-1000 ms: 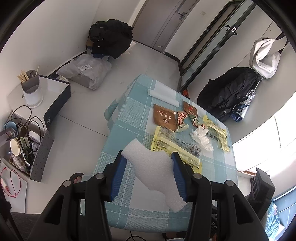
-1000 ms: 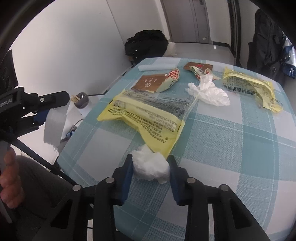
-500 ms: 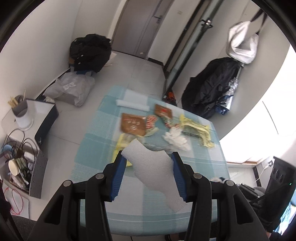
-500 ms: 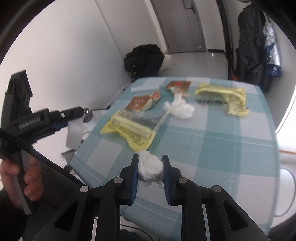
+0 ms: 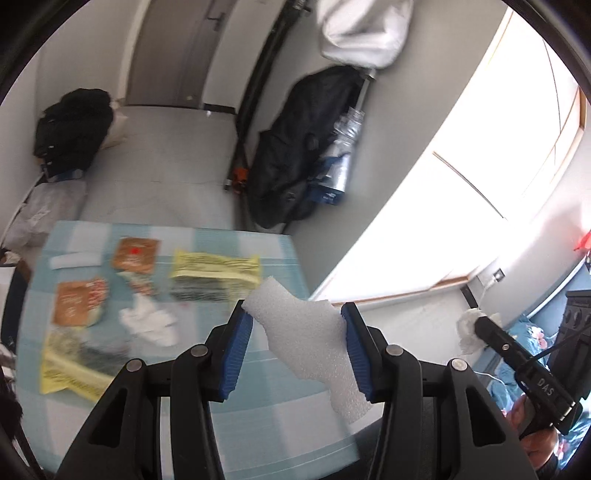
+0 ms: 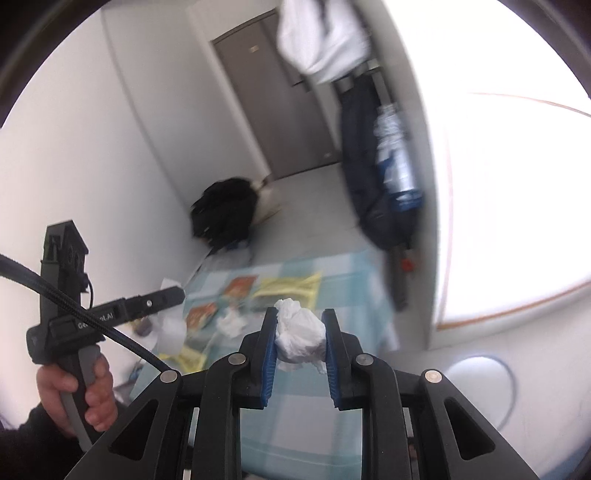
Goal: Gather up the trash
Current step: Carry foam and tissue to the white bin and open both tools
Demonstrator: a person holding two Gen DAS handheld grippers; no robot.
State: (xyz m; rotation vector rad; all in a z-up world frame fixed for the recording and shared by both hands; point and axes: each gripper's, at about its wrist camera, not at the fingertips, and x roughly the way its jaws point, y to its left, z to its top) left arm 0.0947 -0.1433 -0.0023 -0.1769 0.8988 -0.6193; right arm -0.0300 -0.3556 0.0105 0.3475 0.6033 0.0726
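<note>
progress: early | left claw (image 5: 297, 325): foam (image 5: 310, 343) is clamped above counter (image 5: 258, 406) | right claw (image 6: 300, 334): tissue wad (image 6: 301, 332) is pinched, off counter | left: wrappers (image 5: 214, 269), tissue (image 5: 149, 323), foam strip (image 5: 75, 260) are uncollected | bin: not seen

A black backpack (image 5: 72, 129) slumps on the grey floor (image 5: 162, 162) far left, near the closed grey door (image 5: 173, 51). Dark coats (image 5: 295, 155) hang at the far right wall, a white garment (image 5: 364, 29) above them. A bright window (image 5: 480, 177) glares on the right.
</note>
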